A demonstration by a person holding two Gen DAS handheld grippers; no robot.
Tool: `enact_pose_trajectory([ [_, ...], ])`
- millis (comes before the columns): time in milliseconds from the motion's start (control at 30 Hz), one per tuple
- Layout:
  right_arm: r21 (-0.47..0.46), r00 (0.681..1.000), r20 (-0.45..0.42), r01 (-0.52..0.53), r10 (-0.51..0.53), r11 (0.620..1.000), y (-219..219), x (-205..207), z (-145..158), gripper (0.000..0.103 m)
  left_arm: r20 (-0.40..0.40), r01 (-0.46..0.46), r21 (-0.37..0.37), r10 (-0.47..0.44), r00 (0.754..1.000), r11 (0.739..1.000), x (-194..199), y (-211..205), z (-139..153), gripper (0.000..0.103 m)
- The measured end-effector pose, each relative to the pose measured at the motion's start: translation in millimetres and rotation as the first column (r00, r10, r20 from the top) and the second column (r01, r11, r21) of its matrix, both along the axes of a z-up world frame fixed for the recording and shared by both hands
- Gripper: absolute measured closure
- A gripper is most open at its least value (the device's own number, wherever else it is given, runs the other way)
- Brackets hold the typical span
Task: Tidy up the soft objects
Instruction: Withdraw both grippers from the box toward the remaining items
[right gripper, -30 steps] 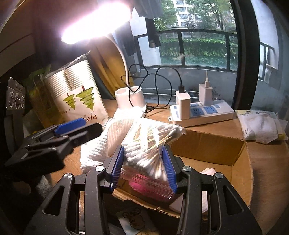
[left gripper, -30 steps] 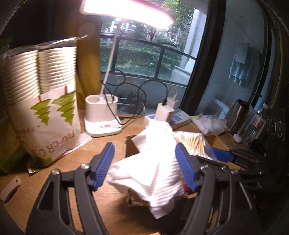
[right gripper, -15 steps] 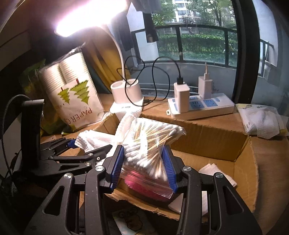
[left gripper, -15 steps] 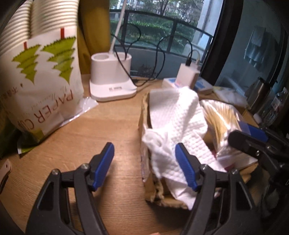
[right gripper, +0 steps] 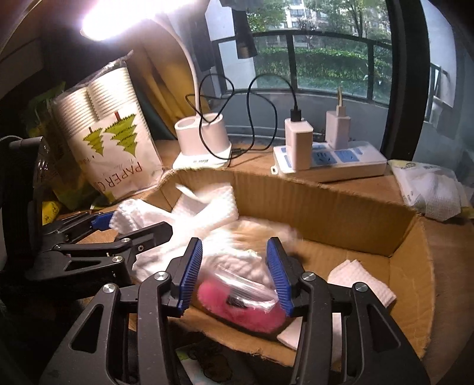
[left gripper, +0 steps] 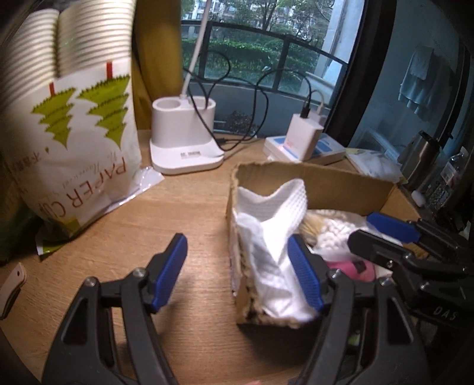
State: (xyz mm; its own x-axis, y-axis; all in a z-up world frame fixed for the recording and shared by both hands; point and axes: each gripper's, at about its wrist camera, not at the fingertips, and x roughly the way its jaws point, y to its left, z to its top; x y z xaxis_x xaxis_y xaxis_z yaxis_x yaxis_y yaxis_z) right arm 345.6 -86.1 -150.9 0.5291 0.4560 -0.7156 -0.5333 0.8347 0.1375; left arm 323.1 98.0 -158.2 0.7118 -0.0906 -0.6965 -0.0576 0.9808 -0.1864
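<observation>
Paper towel [left gripper: 268, 225] and cotton-swab bag [right gripper: 237, 266] lie in cardboard box [right gripper: 340, 213]; left gripper [left gripper: 237, 271] and right gripper [right gripper: 235, 275] both spread wide

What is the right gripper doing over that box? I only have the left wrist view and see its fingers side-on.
Observer: The right gripper has its pads on either side of the bag of cotton swabs, low inside the cardboard box. I cannot tell whether they are clamping it.
Operator: Is anything else on the box floor beyond that bag?
Observer: Yes, a folded white tissue lies flat there, to the right of the gripper.
Operator: Is the desk lamp on?
Observer: Yes, the lamp head glows brightly at the upper left.
</observation>
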Motion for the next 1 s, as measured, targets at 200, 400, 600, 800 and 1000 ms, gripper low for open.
enact_pose_trajectory([
  [200,0.008,0.999,0.047,0.017,-0.018,1.000,-8,-12,20,0.044,0.049,0.008,0.003,-0.008,0.999,1.000,-10,-4,19,0.032],
  [400,0.011,0.997,0.078,0.029,-0.029,1.000,-17,-28,36,0.044,0.099,0.034,0.006,-0.035,0.995,0.999,-28,-14,40,0.032],
  [600,0.011,0.994,0.105,0.036,-0.037,0.999,-24,-47,51,0.044,0.143,0.051,0.013,-0.053,0.988,0.999,-47,-23,58,0.031],
  [800,0.011,0.990,0.131,0.049,-0.050,0.999,-34,-67,64,0.044,0.179,0.061,0.014,-0.062,0.982,0.998,-68,-31,74,0.030],
  [1000,0.014,0.987,0.152,0.058,-0.060,0.998,-42,-86,75,0.044,0.203,0.070,0.015,-0.071,0.977,0.997,-90,-36,85,0.029],
])
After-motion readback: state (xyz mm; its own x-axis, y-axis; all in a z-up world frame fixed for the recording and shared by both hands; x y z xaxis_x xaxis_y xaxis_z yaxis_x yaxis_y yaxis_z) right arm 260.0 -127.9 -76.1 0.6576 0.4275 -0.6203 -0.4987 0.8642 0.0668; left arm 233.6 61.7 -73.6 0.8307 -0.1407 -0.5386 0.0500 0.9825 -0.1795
